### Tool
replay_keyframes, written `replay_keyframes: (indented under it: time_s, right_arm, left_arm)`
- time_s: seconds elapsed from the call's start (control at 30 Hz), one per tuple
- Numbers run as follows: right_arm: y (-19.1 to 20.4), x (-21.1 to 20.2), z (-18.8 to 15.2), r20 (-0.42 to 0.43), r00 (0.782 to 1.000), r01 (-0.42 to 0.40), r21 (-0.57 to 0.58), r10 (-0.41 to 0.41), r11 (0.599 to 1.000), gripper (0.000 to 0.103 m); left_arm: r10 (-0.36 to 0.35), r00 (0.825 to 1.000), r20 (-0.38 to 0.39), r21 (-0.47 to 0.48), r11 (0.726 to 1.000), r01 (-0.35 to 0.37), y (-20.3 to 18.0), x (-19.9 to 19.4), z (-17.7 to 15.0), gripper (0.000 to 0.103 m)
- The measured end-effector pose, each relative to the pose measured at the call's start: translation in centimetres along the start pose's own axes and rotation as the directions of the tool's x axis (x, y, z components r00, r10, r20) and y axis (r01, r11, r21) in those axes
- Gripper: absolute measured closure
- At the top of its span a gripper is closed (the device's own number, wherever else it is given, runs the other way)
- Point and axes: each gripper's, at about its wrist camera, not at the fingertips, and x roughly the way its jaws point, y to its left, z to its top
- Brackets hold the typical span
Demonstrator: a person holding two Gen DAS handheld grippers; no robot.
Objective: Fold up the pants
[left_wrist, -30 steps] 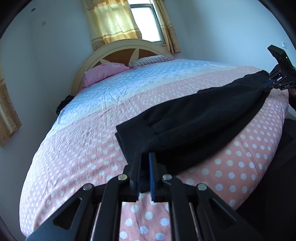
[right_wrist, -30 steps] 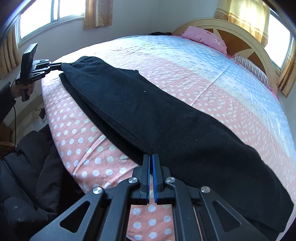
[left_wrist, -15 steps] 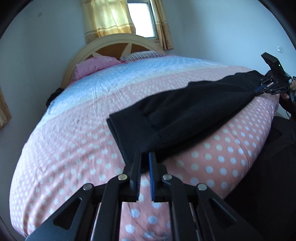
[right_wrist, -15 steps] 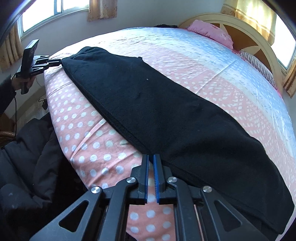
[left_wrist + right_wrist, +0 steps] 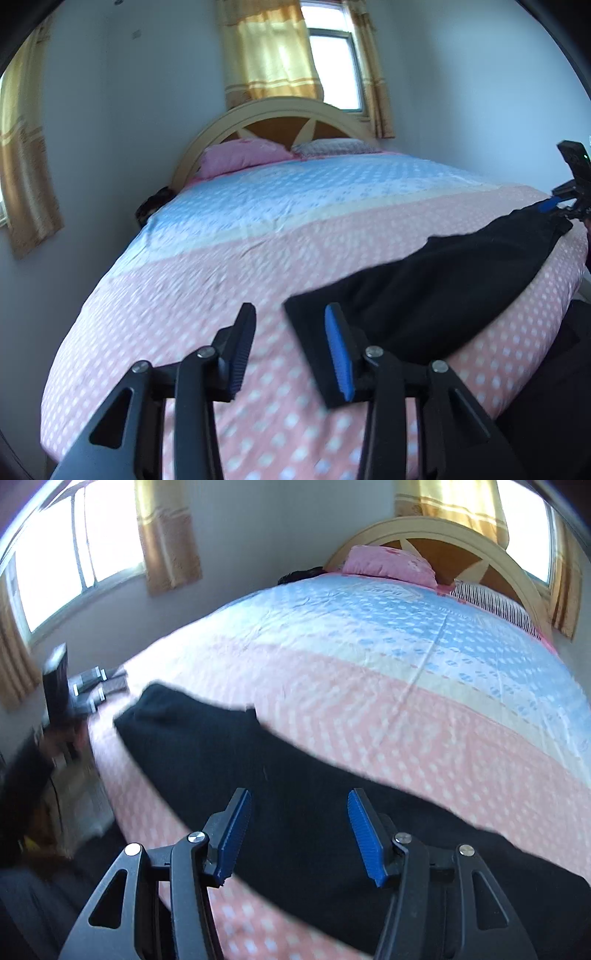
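Black pants [image 5: 443,295] lie stretched along the near edge of the bed, one leg folded over the other; they also fill the lower part of the right wrist view [image 5: 314,794]. My left gripper [image 5: 291,350] is open and empty just above the bed, its right finger over the corner of one end of the pants. My right gripper [image 5: 299,834] is open and empty, hovering over the other end. Each gripper shows at the far end of the pants in the other's view: the right one [image 5: 570,201], the left one [image 5: 79,688].
The bed [image 5: 258,229] has a pink and blue dotted cover, a pink pillow [image 5: 240,160], a striped pillow [image 5: 491,603] and a cream headboard [image 5: 280,118]. Windows with yellow curtains stand behind. Dark clothing [image 5: 33,893] lies beside the bed.
Both grippers have opened and let go of the pants ends. Both have lifted and tilted up, so the views show more wall. The pants now rest on the bed.
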Motion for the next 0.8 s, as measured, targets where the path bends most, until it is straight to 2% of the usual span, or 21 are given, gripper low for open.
replay_keyframes:
  time_s: [0.13,0.27,0.33,0.4,0.43,0.47,0.5,0.57,0.63,0.7,0.73,0.8]
  right_arm:
    - [0.7,4.5,3.7,-0.032,0.997,-0.064,0.073,0.066,0.995,0.047]
    - [0.9,9.7,6.4,-0.072,0.987,-0.13,0.167,0.143,0.977,0.047]
    - [0.9,13.1,7.2,-0.117,0.971,-0.176,0.238,0.208,0.955,0.049]
    - [1.0,16.4,7.5,-0.177,0.947,-0.203,0.312,0.267,0.928,0.049]
    - [1.3,18.1,7.5,-0.207,0.929,-0.224,0.343,0.306,0.912,0.056]
    - [1.6,19.0,7.4,-0.228,0.913,-0.244,0.355,0.337,0.902,0.077]
    - [2.1,19.5,7.3,-0.244,0.912,-0.237,0.347,0.331,0.908,0.087]
    - [3.2,18.8,7.4,-0.22,0.938,-0.202,0.282,0.268,0.938,0.094]
    - [2.6,17.9,8.0,-0.159,0.958,-0.183,0.296,0.237,0.938,0.095]
    - [1.4,18.7,8.0,-0.159,0.96,-0.167,0.341,0.232,0.925,0.095]
    - [1.4,19.4,7.7,-0.176,0.96,-0.151,0.336,0.22,0.93,0.095]
    - [2.1,20.2,7.4,-0.182,0.966,-0.123,0.29,0.181,0.949,0.095]
  left_arm:
    - [-0.075,0.997,-0.014,0.033,0.997,0.075,-3.3,4.1,1.3,0.061]
    - [-0.125,0.985,-0.122,0.074,0.988,0.135,-6.2,7.0,-0.3,0.061]
    - [-0.105,0.98,-0.168,0.135,0.983,0.128,-7.3,7.2,-1.4,0.061]
    - [-0.113,0.977,-0.182,0.137,0.981,0.139,-7.3,6.8,-1.4,0.061]
    - [-0.122,0.974,-0.192,0.115,0.983,0.146,-7.0,6.8,-1.4,0.061]
    - [-0.138,0.971,-0.194,0.091,0.983,0.158,-6.7,6.8,-1.4,0.061]
    - [-0.153,0.969,-0.192,0.07,0.983,0.169,-6.4,6.9,-1.5,0.06]
    - [-0.167,0.97,-0.177,0.044,0.983,0.178,-6.1,7.0,-1.7,0.058]
    - [-0.172,0.972,-0.161,0.033,0.983,0.179,-5.9,6.6,-2.0,0.057]
    - [-0.149,0.978,-0.147,0.025,0.988,0.154,-5.9,6.4,-2.0,0.054]
    - [-0.129,0.982,-0.137,0.024,0.991,0.134,-6.3,6.4,-1.8,0.054]
    - [-0.104,0.986,-0.131,0.024,0.994,0.108,-6.2,6.5,-1.7,0.045]
